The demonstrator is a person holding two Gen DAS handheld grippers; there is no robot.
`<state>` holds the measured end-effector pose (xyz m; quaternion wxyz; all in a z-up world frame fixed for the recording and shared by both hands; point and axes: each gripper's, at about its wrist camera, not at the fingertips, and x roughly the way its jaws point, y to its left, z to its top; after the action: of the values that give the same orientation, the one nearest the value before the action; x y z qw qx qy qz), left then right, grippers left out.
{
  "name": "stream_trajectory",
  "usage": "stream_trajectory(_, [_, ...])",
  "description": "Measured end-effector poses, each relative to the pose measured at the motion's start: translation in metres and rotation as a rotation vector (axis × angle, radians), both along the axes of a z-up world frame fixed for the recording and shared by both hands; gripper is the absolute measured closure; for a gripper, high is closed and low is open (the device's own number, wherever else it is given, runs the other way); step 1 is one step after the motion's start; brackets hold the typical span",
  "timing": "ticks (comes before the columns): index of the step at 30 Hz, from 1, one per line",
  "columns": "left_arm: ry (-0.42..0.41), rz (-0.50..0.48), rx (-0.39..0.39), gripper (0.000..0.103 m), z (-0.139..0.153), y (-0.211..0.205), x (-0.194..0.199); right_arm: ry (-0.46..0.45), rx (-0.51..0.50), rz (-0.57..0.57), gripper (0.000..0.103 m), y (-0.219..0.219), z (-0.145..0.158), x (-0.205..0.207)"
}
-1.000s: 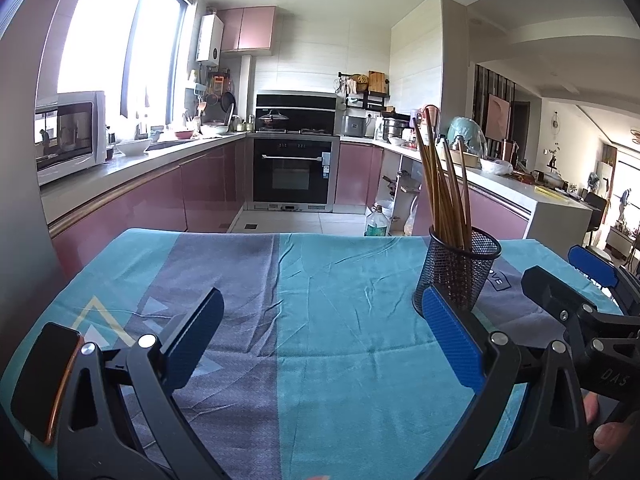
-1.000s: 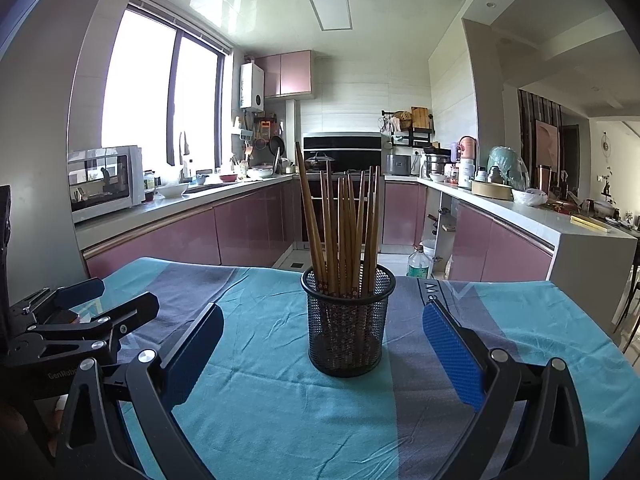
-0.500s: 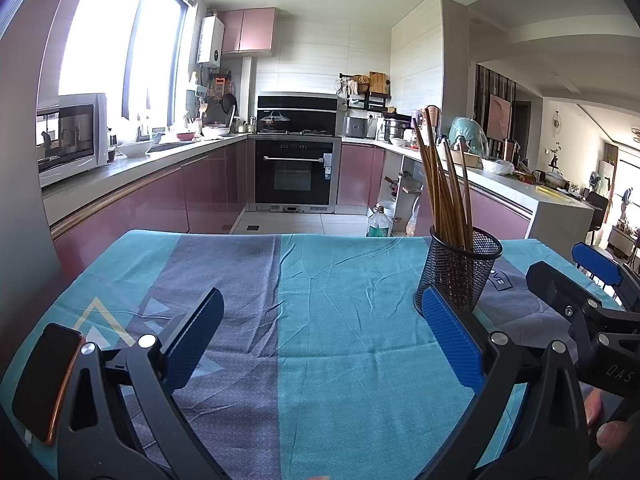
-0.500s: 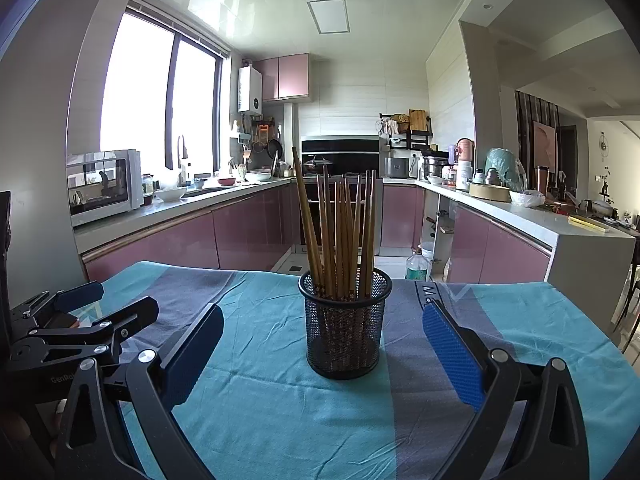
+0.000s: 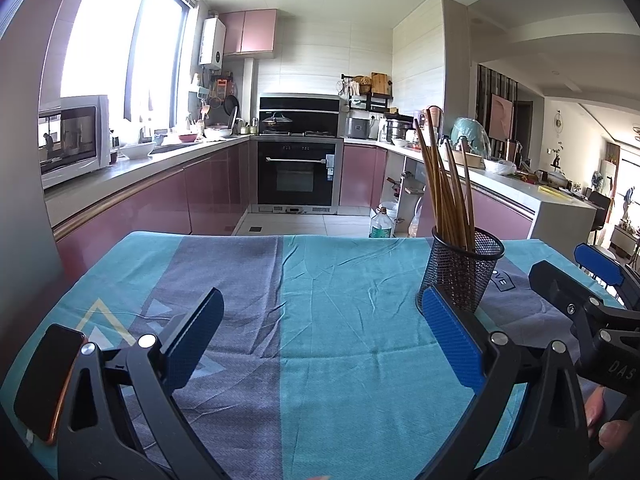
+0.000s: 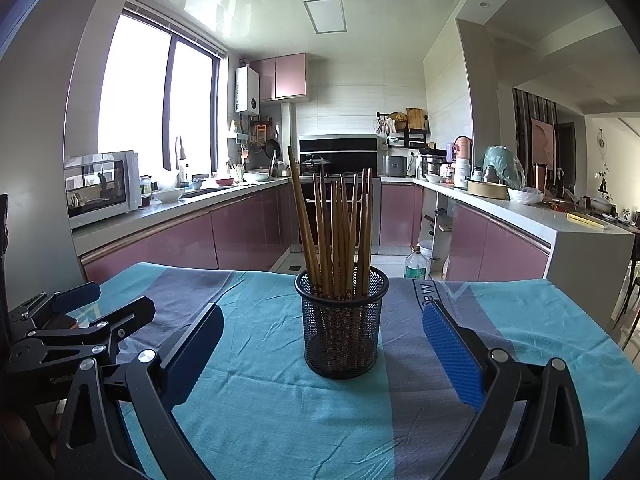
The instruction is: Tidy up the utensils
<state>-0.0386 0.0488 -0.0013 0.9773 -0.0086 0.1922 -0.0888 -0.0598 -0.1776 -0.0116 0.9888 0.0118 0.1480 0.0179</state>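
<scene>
Mesh cup (image 6: 342,326) w/ wooden chopsticks (image 6: 340,236) upright inside stands on the surface's teal-grey cloth (image 6: 280,408), approx centred ahead of the right tool (image 6: 322,354); right tool wide open, holding nothing; left tool (image 5: 320,342) also wide open & empty, cup off near its right finger (image 5: 450,338).

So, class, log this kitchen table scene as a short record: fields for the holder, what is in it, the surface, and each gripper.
holder: black mesh cup, upright
contents: wooden chopsticks, standing in the cup
surface: blue and grey tablecloth
left gripper: jaws open, empty, cup to its right
right gripper: jaws open, empty, facing the cup
</scene>
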Motion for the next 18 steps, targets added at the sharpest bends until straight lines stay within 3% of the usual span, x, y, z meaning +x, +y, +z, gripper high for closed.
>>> stream_trajectory(18, [-0.003,0.005,0.007,0.005,0.0005,-0.0014,0.0003,-0.004,0.002,-0.003,0.006,-0.0015,0.0013,-0.0020])
